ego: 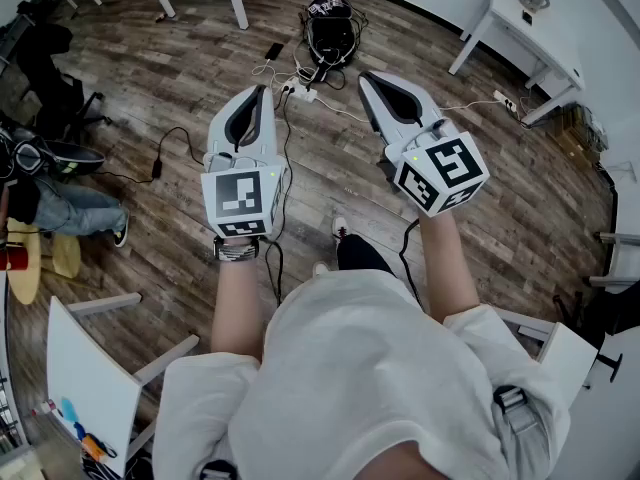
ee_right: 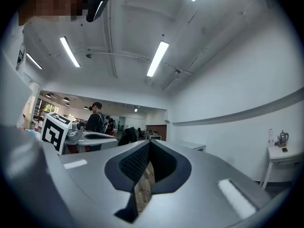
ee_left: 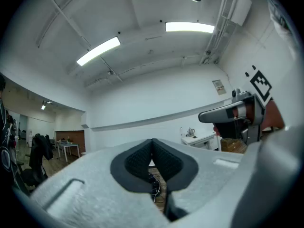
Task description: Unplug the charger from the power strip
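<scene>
In the head view a white power strip (ego: 304, 93) lies on the wooden floor far ahead, with white plugs and cables bunched at it; I cannot pick out the charger. My left gripper (ego: 263, 93) and right gripper (ego: 367, 77) are held level, side by side, well above the floor. Both are shut with nothing between the pads. In the left gripper view the left gripper (ee_left: 152, 144) has its dark pads pressed together, and cables (ee_left: 155, 188) show through the slot below. In the right gripper view the right gripper (ee_right: 149, 145) is shut too, with floor showing below the pads.
A black bag (ego: 331, 30) sits behind the strip, with a phone (ego: 273, 50) to its left. A black adapter (ego: 157, 168) on a cable lies at the left. White tables (ego: 520, 23) stand at the back right, a seated person's leg (ego: 70, 208) is at the left, and white chairs (ego: 90, 388) are close by.
</scene>
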Available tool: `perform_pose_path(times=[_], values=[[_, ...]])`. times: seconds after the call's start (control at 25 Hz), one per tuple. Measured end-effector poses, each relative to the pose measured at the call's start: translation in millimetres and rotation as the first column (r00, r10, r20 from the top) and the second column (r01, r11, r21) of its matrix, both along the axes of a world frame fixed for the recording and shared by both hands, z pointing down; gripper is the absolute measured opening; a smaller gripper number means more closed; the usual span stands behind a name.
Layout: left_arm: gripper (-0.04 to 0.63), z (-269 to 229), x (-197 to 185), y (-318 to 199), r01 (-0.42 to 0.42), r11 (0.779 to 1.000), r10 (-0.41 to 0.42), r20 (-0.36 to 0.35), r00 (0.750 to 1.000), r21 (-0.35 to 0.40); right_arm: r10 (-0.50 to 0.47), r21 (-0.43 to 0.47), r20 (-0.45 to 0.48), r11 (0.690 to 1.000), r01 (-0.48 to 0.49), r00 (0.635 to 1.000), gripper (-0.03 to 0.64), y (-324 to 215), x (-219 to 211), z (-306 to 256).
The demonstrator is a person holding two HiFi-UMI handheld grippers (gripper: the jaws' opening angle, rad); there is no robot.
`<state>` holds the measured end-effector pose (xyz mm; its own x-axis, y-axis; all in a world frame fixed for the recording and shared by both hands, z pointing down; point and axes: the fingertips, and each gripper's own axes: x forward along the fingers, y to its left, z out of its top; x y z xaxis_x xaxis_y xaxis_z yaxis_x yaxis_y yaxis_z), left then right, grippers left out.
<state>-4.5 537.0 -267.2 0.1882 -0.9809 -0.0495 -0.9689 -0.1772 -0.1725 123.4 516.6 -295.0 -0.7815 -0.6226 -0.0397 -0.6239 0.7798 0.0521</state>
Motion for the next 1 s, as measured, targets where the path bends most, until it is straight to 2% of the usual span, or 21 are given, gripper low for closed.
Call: perform_pose_path(times=[0.4, 1.0], values=[[0.005, 2.9, -4.5, -13.6, -0.013, 1.000, 0.013, 0.019, 1.000, -0.005, 0.016, -0.017, 0.055, 1.000, -0.015, 0.998, 0.002, -14.3, 4.7, 0.9], [0.005, 15.2, -11.7, -122.0, -0.010, 0.999, 0.012, 0.044, 0.999, -0.045, 0.033, -0.048, 0.052, 0.998, -0.031, 0.998, 0.002, -128.6, -7.0, 11.0]])
